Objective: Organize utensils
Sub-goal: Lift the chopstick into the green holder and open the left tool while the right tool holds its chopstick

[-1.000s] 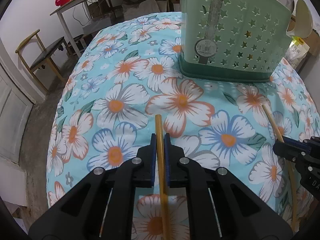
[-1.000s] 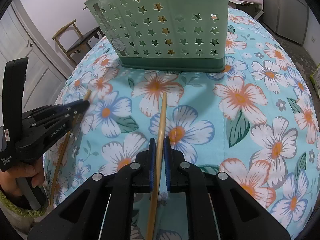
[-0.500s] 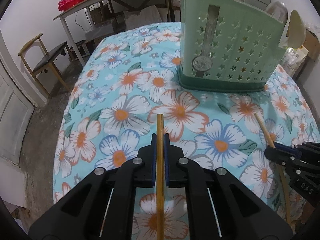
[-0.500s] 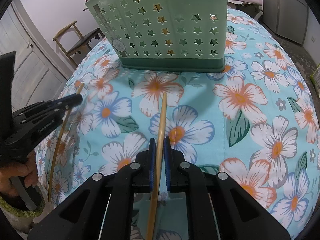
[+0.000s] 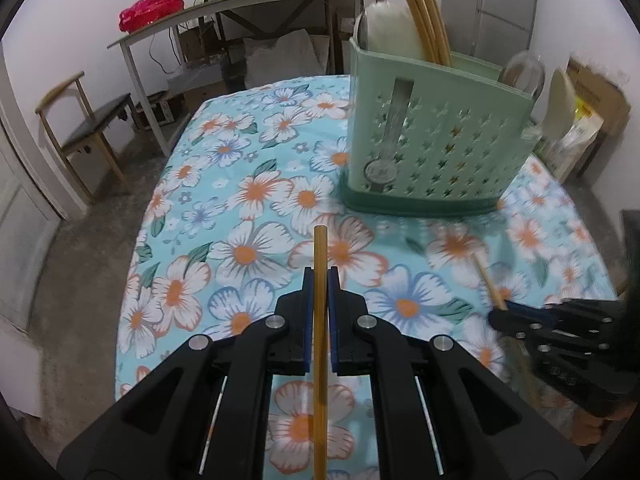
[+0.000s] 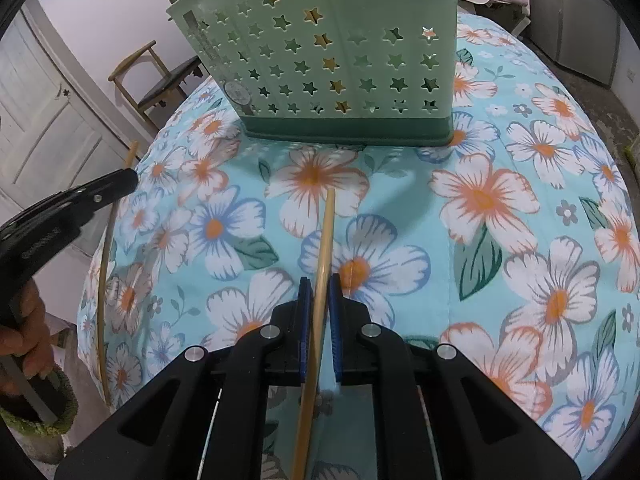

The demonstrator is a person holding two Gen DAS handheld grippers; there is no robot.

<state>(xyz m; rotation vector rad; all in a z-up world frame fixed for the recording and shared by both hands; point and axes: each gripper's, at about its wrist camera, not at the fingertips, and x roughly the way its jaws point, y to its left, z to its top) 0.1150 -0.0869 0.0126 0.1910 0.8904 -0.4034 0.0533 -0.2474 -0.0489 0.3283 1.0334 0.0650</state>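
Observation:
My left gripper (image 5: 319, 280) is shut on a wooden chopstick (image 5: 320, 320) and holds it above the floral tablecloth, tip toward the green star-cut utensil basket (image 5: 436, 152). My right gripper (image 6: 319, 284) is shut on a second, paler chopstick (image 6: 322, 256), short of the same basket (image 6: 328, 64). The basket holds several chopsticks (image 5: 420, 4), a metal spoon (image 5: 522, 72) and white spoons. The left gripper shows at the left of the right wrist view (image 6: 120, 182); the right gripper shows at the lower right of the left wrist view (image 5: 500, 314).
The table (image 5: 248, 184) wears a blue floral cloth (image 6: 500, 208). A wooden chair (image 5: 84, 132) and a long bench table (image 5: 240, 4) with a red bag (image 5: 150, 12) stand beyond it. A white door (image 6: 44, 120) is at the left.
My left gripper has risen and pulled back with its chopstick; the basket now looks farther and its contents show. The right gripper has moved slightly closer to the basket.

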